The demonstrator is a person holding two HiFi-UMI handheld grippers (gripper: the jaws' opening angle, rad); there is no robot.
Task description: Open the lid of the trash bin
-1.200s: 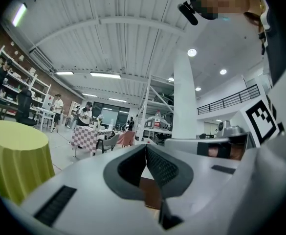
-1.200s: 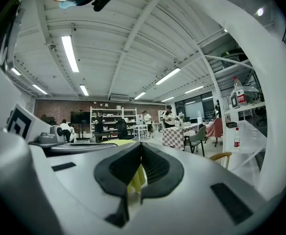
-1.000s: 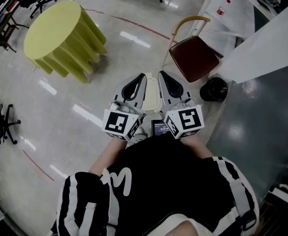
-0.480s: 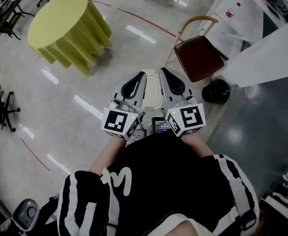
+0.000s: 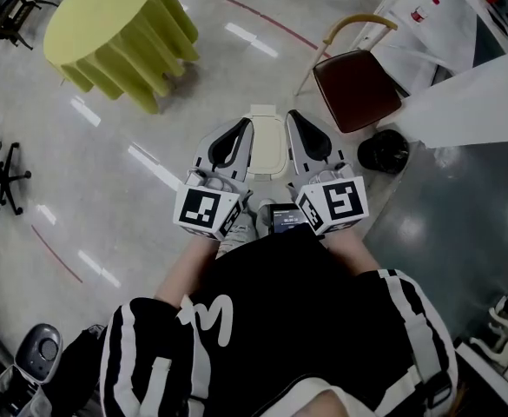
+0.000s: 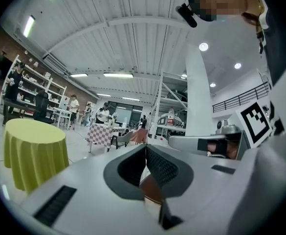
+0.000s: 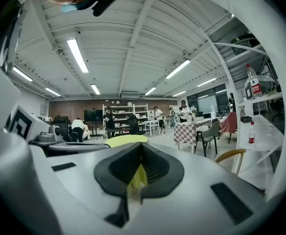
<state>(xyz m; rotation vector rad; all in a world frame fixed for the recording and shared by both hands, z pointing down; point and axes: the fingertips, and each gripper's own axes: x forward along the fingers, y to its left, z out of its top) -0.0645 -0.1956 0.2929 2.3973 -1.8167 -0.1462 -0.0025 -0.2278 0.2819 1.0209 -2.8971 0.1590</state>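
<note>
Head view steeply down, close over left gripper (image 5: 243,125) and right gripper (image 5: 295,116), 2 gripper views facing outward (wide-angle), sharing yellow table (image 5: 115,33).

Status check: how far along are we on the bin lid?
Done: nothing; the trash bin lid looks closed. In hand: left gripper and right gripper hover either side of it, jaws together, empty. Left: get onto the lid and lift it.
</note>
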